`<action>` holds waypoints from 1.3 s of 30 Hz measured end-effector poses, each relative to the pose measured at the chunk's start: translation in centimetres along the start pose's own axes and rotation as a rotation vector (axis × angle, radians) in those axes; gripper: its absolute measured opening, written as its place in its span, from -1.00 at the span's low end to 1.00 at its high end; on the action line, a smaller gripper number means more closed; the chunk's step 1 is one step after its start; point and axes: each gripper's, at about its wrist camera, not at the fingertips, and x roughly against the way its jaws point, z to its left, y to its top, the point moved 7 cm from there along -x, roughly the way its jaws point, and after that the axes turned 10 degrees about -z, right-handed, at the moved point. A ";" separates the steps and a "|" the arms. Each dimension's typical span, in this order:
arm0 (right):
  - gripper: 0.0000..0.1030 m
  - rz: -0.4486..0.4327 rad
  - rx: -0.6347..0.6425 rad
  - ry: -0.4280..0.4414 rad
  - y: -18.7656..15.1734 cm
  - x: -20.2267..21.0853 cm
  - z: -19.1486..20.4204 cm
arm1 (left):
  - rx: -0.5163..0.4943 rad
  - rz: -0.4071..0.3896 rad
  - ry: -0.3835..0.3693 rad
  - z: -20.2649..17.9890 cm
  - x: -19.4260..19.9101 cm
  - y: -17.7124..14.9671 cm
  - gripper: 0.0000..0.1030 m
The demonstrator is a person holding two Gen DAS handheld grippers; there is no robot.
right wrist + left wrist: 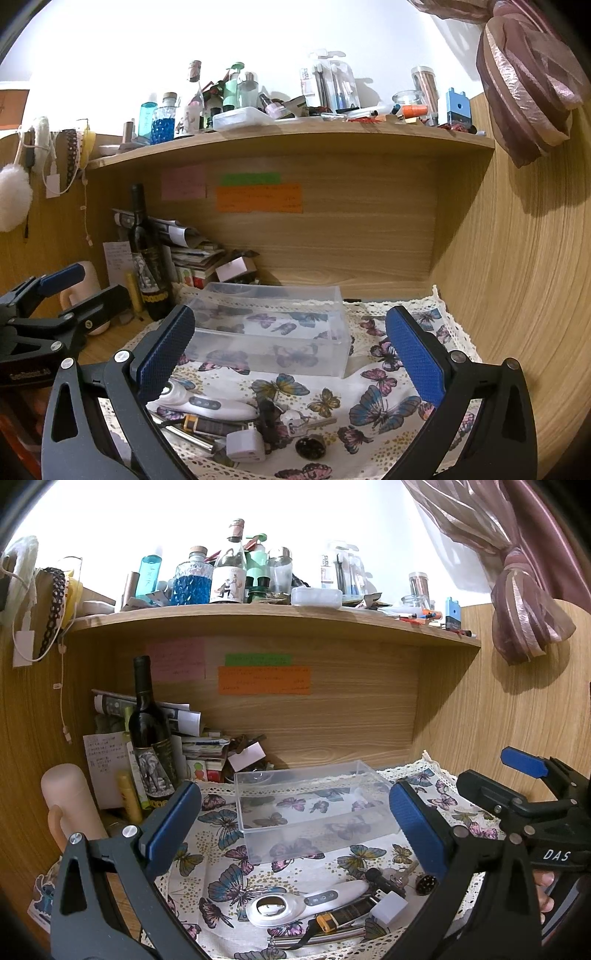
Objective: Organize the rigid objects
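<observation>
A clear plastic box (pixel 314 805) stands empty on the butterfly cloth (pixel 221 849); it also shows in the right wrist view (pixel 269 332). In front of it lies a small pile: a white handheld device (pixel 306 902), a white plug adapter (pixel 388 908), a metal tube (pixel 317 938), keys (pixel 310 421) and a round dark cap (pixel 310 445). My left gripper (pixel 295 823) is open and empty above the pile. My right gripper (pixel 291 350) is open and empty, to the right of the left one (pixel 48 295).
A dark wine bottle (pixel 151 738), stacked papers (pixel 195 738) and a pink bottle (pixel 70 805) crowd the back left corner. A wooden shelf (pixel 258 616) above carries several bottles and jars. Wooden walls close in at the back and right. A curtain (pixel 528 602) hangs at the upper right.
</observation>
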 end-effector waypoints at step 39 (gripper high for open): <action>1.00 -0.008 -0.006 0.004 0.5 0.4 -0.1 | 0.013 0.008 -0.019 -0.2 -0.4 0.0 1.00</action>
